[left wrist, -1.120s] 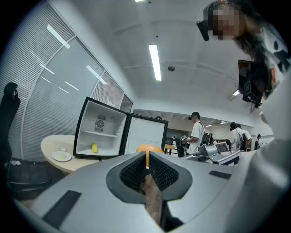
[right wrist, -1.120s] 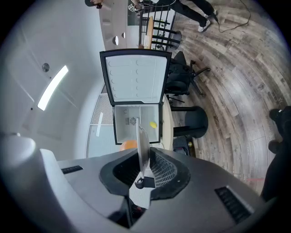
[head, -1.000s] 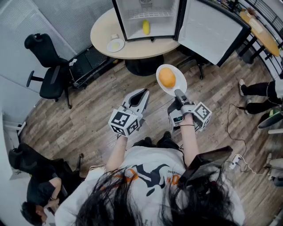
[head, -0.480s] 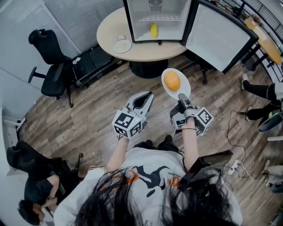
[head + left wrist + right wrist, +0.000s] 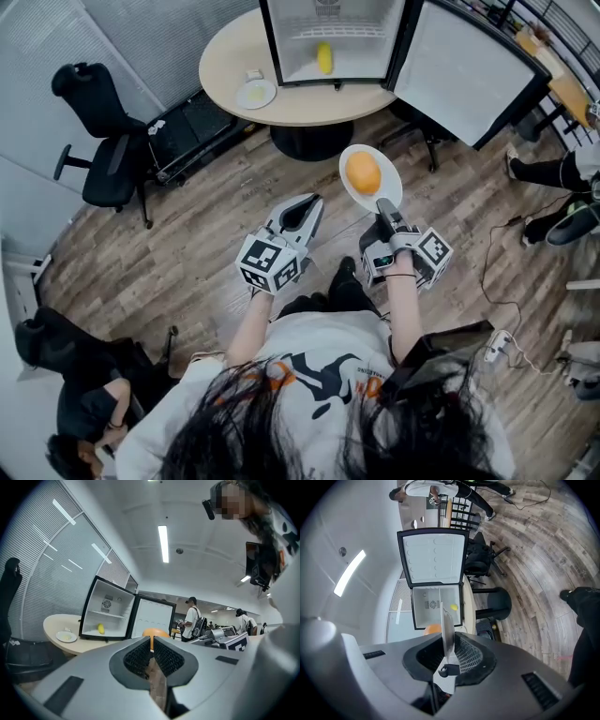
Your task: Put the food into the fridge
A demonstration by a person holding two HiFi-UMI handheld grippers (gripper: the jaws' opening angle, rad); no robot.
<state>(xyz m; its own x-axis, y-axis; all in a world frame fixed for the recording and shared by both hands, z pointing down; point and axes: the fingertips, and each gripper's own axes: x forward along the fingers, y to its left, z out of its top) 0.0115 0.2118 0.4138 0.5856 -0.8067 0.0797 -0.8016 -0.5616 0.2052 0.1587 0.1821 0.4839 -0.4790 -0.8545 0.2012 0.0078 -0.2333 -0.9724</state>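
My right gripper [image 5: 385, 212] is shut on the rim of a white plate [image 5: 371, 188] that carries an orange [image 5: 363, 172], held level above the wood floor. In the right gripper view the plate [image 5: 446, 630] stands edge-on between the pads, with the orange [image 5: 432, 629] beside it. My left gripper [image 5: 307, 206] hovers to the plate's left, shut and empty. Ahead, a small fridge [image 5: 330, 13] stands open on a round table [image 5: 234, 56], with a yellow fruit [image 5: 324, 58] inside. From the left gripper view I see the fridge [image 5: 106, 614] and the yellow fruit [image 5: 100, 628].
The fridge door [image 5: 464, 70] swings out to the right. A small plate [image 5: 255, 93] lies on the table left of the fridge. A black office chair [image 5: 103, 150] stands at the left. People sit at the lower left and far right, and a cable [image 5: 502, 281] trails on the floor.
The table and fridge have shifted slightly right in the head view and a foot has come forward. Both grippers keep their pose, with the plate still held.
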